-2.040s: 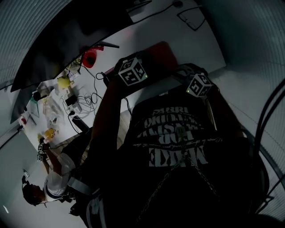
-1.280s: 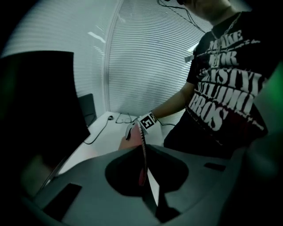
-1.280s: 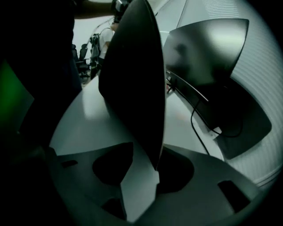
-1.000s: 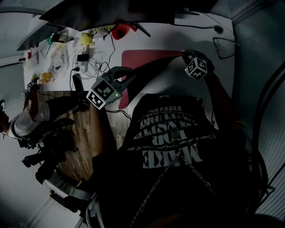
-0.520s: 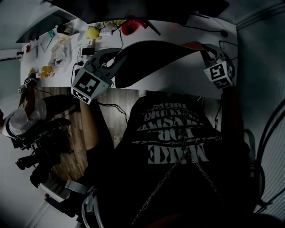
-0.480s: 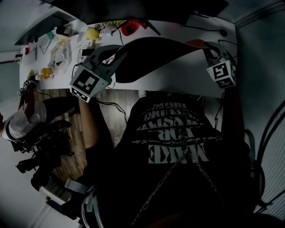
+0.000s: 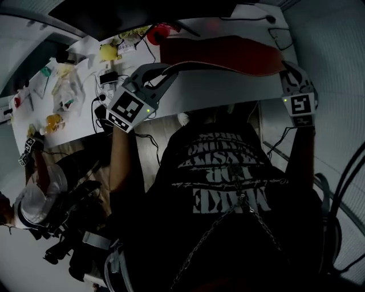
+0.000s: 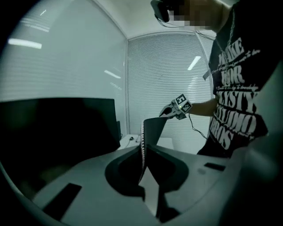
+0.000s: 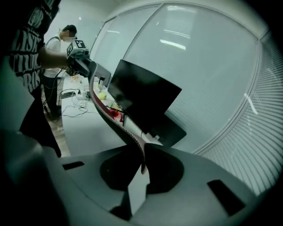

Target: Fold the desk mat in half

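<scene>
The desk mat (image 7: 228,52), red on top and dark underneath, hangs lifted off the white desk (image 7: 211,94), stretched between both grippers. My left gripper (image 7: 170,68) is shut on the mat's left corner. In the left gripper view the mat's edge (image 8: 152,130) stands upright between the closed jaws of the left gripper (image 8: 142,148). At the other end, my right gripper (image 7: 283,64) is shut on the right corner. The right gripper view shows the mat (image 9: 110,117) curving away from the right gripper (image 9: 142,159) toward the other one.
A dark monitor (image 7: 142,17) stands at the desk's far edge. Left of the mat lie a red object (image 7: 157,31), a yellow object (image 7: 108,51), several small items and cables (image 7: 105,114). Another person (image 7: 34,205) is at the desk's left end.
Both grippers have risen with the mat's near edge. The mat lay flat a second ago; now it hangs in the air, carried toward the monitor. The right gripper climbed more.
</scene>
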`<state>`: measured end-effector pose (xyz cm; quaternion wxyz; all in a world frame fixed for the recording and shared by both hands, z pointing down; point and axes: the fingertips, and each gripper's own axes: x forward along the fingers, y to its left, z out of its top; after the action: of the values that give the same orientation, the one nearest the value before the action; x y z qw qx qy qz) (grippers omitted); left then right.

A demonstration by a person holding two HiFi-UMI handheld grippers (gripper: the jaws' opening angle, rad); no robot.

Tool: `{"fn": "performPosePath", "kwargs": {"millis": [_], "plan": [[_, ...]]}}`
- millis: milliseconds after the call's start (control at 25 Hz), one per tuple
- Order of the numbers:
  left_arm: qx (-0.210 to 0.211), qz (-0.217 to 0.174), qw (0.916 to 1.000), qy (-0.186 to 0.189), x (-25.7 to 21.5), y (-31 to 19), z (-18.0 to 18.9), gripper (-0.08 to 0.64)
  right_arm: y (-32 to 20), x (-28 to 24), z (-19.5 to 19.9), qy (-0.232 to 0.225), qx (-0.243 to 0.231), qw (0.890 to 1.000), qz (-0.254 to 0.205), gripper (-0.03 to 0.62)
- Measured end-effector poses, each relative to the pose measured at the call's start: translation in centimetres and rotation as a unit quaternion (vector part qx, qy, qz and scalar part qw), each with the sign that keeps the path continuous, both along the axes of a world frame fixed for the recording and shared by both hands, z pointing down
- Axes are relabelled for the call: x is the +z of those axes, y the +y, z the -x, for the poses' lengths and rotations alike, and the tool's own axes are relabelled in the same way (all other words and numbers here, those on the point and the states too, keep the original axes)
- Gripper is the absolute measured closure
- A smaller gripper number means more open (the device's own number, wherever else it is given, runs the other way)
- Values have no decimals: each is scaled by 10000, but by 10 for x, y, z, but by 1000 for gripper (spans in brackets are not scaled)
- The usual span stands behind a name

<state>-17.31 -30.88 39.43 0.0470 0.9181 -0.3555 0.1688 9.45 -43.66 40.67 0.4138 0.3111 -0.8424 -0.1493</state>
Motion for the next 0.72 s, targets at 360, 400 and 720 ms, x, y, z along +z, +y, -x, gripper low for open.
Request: {"fn": "performPosePath", "kwargs": {"millis": [360, 400, 720], "plan": [[-193, 2117, 9761, 451, 155, 76, -38, 535, 89, 134, -28, 465, 261, 9829, 1762, 577], [-289, 2172, 9743, 525, 163, 76, -38, 535, 89, 147, -33, 495, 279, 9807, 1869, 577], [-1108, 2479, 9615, 431, 203, 35, -15, 535, 36, 206, -19, 654, 154, 9719, 2258, 577]]}}
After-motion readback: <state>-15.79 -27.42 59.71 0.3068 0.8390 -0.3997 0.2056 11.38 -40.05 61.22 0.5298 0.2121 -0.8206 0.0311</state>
